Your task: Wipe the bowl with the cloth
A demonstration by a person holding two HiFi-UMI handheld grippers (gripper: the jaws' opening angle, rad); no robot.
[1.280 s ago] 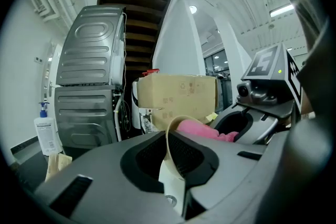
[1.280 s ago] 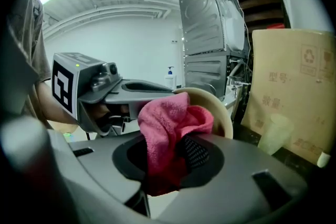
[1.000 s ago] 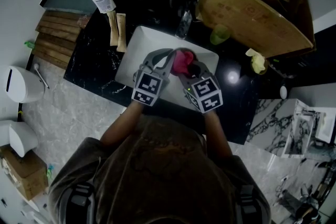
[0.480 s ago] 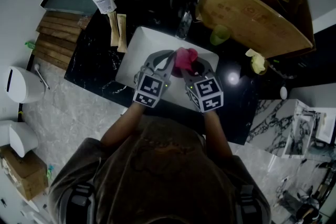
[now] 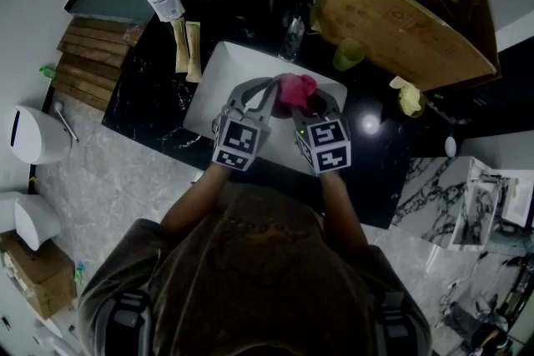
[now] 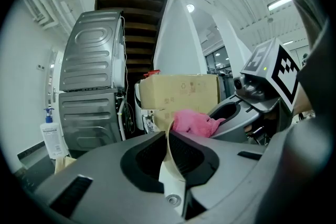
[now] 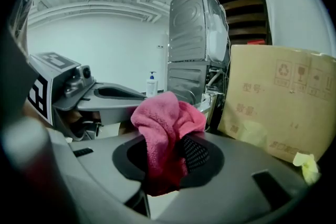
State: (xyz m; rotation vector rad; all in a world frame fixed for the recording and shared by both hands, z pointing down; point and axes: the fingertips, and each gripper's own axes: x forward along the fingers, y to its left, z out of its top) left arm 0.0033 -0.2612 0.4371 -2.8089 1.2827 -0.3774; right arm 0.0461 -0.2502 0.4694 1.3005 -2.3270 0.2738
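A cream bowl (image 6: 169, 168) shows edge-on in the left gripper view, its thin rim pinched between the jaws of my left gripper (image 6: 173, 155). In the head view that left gripper (image 5: 265, 87) hangs over a white sink (image 5: 219, 71), and the bowl itself is mostly hidden there. A pink cloth (image 7: 165, 131) is bunched between the jaws of my right gripper (image 7: 168, 162), which is shut on it. Seen from the head, the pink cloth (image 5: 294, 89) sits between the two grippers, with the right gripper (image 5: 312, 101) close beside the left.
A big cardboard box (image 5: 400, 12) stands on the black counter (image 5: 150, 92) at the back right, with a green cup (image 5: 350, 54) before it. A soap bottle (image 5: 163, 0) and wooden slats (image 5: 88, 54) are at the left. A stacked washer (image 7: 197, 44) rises behind.
The pink cloth and the right gripper have shifted slightly up and to the right beside the left gripper. The left gripper has barely moved.
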